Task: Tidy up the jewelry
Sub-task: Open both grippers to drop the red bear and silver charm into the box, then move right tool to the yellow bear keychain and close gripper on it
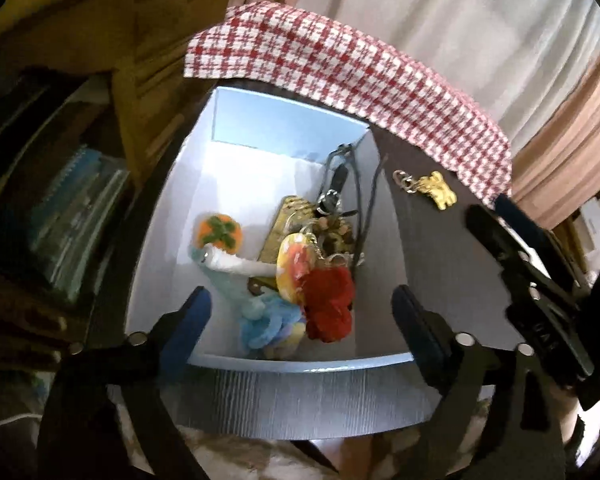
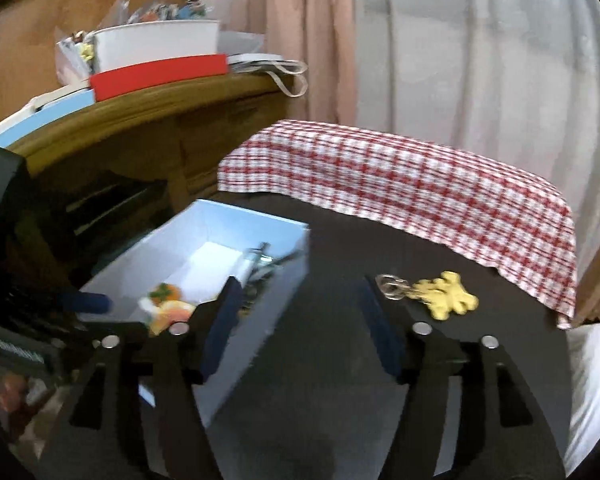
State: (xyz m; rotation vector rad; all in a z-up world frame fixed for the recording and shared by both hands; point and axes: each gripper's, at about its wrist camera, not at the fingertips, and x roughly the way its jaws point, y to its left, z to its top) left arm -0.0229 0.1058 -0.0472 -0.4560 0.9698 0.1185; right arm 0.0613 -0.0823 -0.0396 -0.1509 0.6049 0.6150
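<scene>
An open light blue box (image 1: 172, 216) (image 2: 260, 320) sits on the dark table (image 1: 432, 264) (image 2: 332, 340). It holds several charms: an orange felt one (image 1: 218, 232), a red fuzzy one (image 1: 328, 304), a blue plush one (image 1: 268, 320), a gold tag (image 1: 288, 220) and dark cords (image 1: 340, 176). A yellow charm with a metal clasp (image 1: 436, 188) (image 2: 444, 294) lies on the table right of the box. My left gripper (image 1: 300, 312) is open and empty over the box's near end. My right gripper (image 2: 296, 304) is open and empty, just left of and short of the yellow charm; it also shows in the left wrist view (image 1: 504, 216).
A red and white checked cloth (image 1: 360, 76) (image 2: 420, 184) drapes the table's far edge. A wooden desk (image 2: 140, 112) with stacked boxes (image 2: 156, 64) stands to the left, shelves with books (image 1: 68, 216) below. Curtains (image 2: 460, 40) hang behind.
</scene>
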